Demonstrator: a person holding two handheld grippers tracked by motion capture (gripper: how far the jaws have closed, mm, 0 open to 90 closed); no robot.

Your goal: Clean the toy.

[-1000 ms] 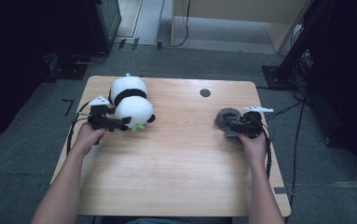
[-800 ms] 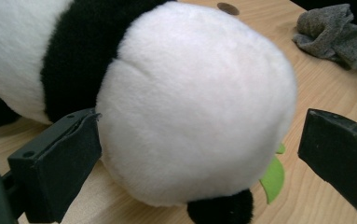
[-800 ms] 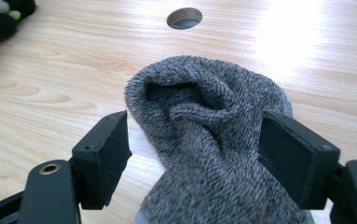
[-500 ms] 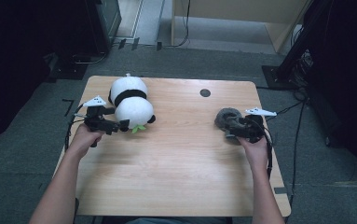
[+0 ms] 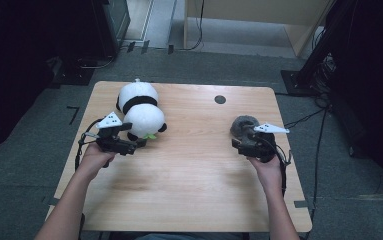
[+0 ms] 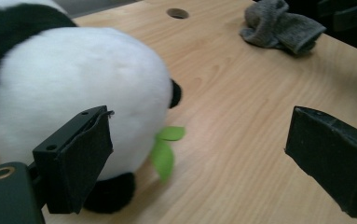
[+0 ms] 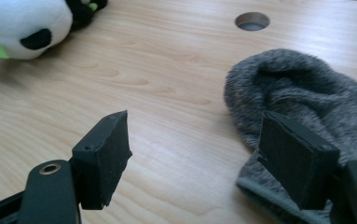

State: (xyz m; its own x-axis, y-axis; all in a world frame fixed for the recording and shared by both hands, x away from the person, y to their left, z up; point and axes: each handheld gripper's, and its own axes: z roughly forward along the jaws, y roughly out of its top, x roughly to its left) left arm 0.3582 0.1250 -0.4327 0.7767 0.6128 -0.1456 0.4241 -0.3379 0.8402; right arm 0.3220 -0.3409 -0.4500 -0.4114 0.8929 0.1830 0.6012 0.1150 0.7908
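The left gripper (image 5: 140, 143) hangs over the wooden worktop (image 5: 194, 190) with its 2 fingers (image 6: 76, 161) spread wide and nothing gripped. They have just been closing a little after opening, and no thing sits between them. The plush panda (image 5: 139, 110) lies just beside the left-hand finger in the left gripper view, its white body (image 6: 73, 93) behind that pad, a green leaf (image 6: 164, 149) poking out toward the gap. The right gripper (image 5: 236, 144) also has its fingers (image 7: 104, 156) well apart and holds nothing. The grey sock (image 7: 302, 98) lies crumpled on the worktop just beyond the right-hand finger, partly behind it, while bare wood fills the space between the 2 pads.
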